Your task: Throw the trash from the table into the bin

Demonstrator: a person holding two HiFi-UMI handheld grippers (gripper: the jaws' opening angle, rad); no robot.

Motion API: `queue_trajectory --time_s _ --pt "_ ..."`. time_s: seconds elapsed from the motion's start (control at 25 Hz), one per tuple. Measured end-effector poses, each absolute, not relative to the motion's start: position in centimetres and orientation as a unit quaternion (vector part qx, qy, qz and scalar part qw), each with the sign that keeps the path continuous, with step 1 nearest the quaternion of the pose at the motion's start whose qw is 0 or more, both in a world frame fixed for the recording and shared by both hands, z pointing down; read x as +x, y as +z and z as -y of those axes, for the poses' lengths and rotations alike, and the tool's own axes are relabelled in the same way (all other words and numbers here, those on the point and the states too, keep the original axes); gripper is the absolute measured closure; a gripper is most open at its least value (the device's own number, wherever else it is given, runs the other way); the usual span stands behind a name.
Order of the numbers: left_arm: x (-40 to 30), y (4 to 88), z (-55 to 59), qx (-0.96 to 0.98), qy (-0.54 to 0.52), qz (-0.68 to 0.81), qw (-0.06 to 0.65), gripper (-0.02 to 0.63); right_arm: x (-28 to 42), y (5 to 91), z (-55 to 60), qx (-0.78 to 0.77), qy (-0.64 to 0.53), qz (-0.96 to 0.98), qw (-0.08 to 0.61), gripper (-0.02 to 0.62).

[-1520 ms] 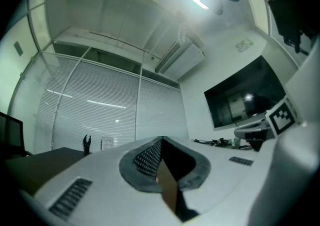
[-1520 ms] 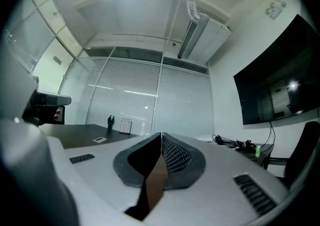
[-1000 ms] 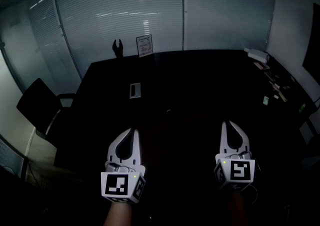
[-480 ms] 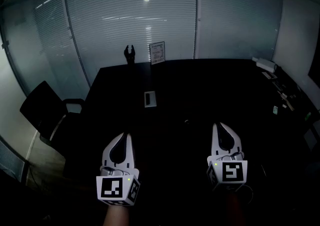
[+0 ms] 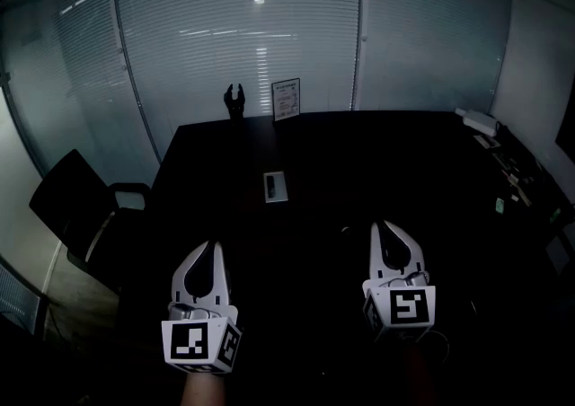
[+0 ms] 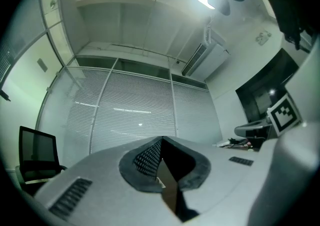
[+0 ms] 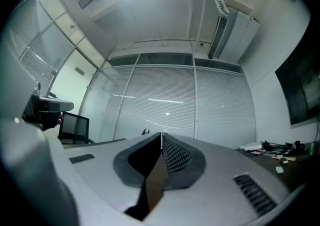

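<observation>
Both grippers hover over the near part of a dark table [image 5: 359,153], pointing toward its far end. My left gripper [image 5: 216,245] is shut with nothing in it; in the left gripper view its tips [image 6: 162,138] meet against the window blinds. My right gripper [image 5: 384,226] is shut and empty too, and its tips [image 7: 161,134] touch in the right gripper view. Small loose items [image 5: 499,205] lie along the table's right edge, too dark to tell apart. A white object [image 5: 475,119] rests at the far right corner. No bin is in view.
A metal socket panel [image 5: 276,187] is set into the table's middle. A framed sign [image 5: 286,100] and a black hand-shaped stand [image 5: 234,99] sit at the far edge before glass walls with blinds. A black office chair [image 5: 72,207] stands left of the table.
Both grippers have moved forward along the table together, still shut. The view has shifted with them, so the socket panel and the sign now sit lower and further right.
</observation>
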State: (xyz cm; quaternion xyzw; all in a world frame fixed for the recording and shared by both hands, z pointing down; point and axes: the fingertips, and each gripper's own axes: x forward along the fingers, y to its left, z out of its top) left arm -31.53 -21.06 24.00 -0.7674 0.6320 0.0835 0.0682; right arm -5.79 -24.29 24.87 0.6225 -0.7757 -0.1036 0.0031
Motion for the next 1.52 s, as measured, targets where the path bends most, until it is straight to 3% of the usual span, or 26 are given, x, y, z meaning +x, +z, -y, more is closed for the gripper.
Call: queue_trajectory --time_s 0.52,0.92,1.28,1.52 --pt "-33.3 24.3 28.3 -0.743 0.075 -0.662 0.069 0.606 -7.7 26.4 33.6 0.598 -0.089 0.796 0.007 0.581" --pt "-31.7 26.6 34.4 -0.740 0.054 -0.668 0.053 0.606 -7.3 31.2 39.9 0.575 -0.048 0.815 0.047 0.580" --pt "-29.1 28.1 39.5 -0.747 0.041 -0.662 0.041 0.606 -6.0 41.7 46.0 0.542 0.075 0.823 0.152 0.417" --pt "-29.0 29.3 41.4 -0.745 0.034 -0.665 0.032 0.606 -4.8 50.2 48.2 0.522 0.160 0.798 0.256 0.397"
